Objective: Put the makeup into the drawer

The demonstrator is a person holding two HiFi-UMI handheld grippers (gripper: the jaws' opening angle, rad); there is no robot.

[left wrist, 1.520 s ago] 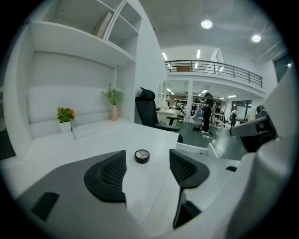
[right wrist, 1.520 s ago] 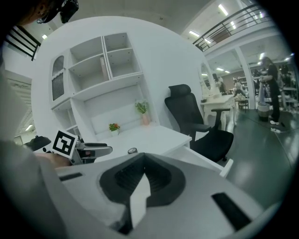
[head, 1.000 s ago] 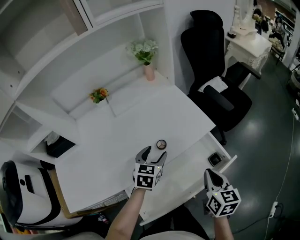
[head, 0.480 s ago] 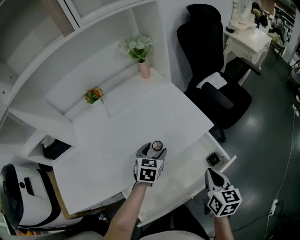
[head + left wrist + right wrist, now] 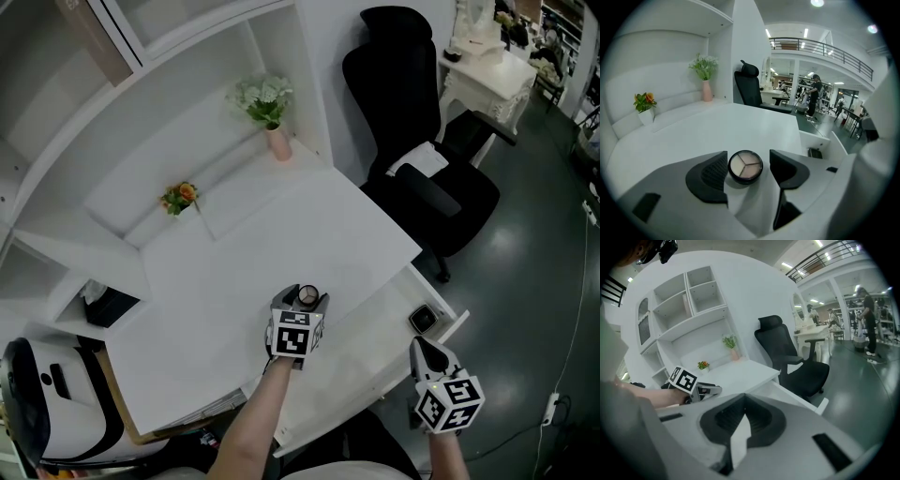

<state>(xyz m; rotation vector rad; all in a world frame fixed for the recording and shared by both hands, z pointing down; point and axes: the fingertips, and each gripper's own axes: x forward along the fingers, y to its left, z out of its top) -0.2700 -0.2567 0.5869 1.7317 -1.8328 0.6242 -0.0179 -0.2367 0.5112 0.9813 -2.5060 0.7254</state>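
My left gripper (image 5: 748,163) is released, jaws apart around the makeup compact (image 5: 746,166). At four o'clock, my right gripper (image 5: 742,414) is clenched on nothing.

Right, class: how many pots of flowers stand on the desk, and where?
2. A pink vase of white flowers stands at the back right corner of the desk. A small pot of orange flowers sits further left along the back. None seem hidden.

Head view: the left gripper's (image 5: 305,302) marker cube covers most of its fingers (image 5: 286,300) and the near edge of the makeup compact (image 5: 307,296). Small dark item (image 5: 424,319) in the drawer (image 5: 375,349), 3 o'clock from the compact, too small to name. White-and-black object (image 5: 42,403) at 8 o'clock, cut by the frame edge. Distant figures (image 5: 813,96) in the left gripper view are blurred.
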